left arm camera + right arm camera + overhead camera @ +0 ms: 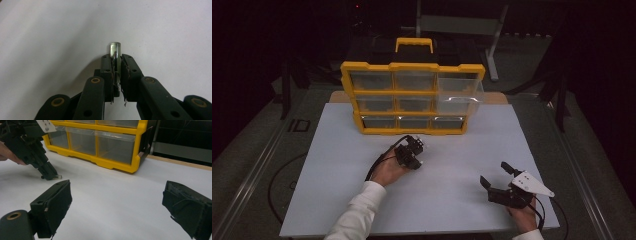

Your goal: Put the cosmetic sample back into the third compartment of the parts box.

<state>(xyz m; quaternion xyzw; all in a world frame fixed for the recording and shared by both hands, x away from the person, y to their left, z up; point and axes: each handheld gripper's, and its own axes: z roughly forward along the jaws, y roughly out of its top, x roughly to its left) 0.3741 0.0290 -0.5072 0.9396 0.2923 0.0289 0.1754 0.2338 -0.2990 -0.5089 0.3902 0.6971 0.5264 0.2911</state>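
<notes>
My left gripper [417,161] points down at the white table top, in front of the yellow drawer organizer [412,93]. Its jaws are shut on a small shiny metal pin [115,50], whose rounded end sticks out past the fingertips of the left gripper [116,60]. The right gripper view takes in that left gripper [48,174] at upper left, the pin [59,177] showing at its tip just above the table. My right gripper [495,175] rests near the table's front right corner. It is the right gripper [117,195] with wide-open jaws and only bare table between the pads.
The organizer [120,166] has rows of clear drawers and a yellow handle [414,44]. Its top right drawer [459,92] is pulled out toward me. The white table top [452,150] lies between the grippers. Metal frames stand in the dark behind.
</notes>
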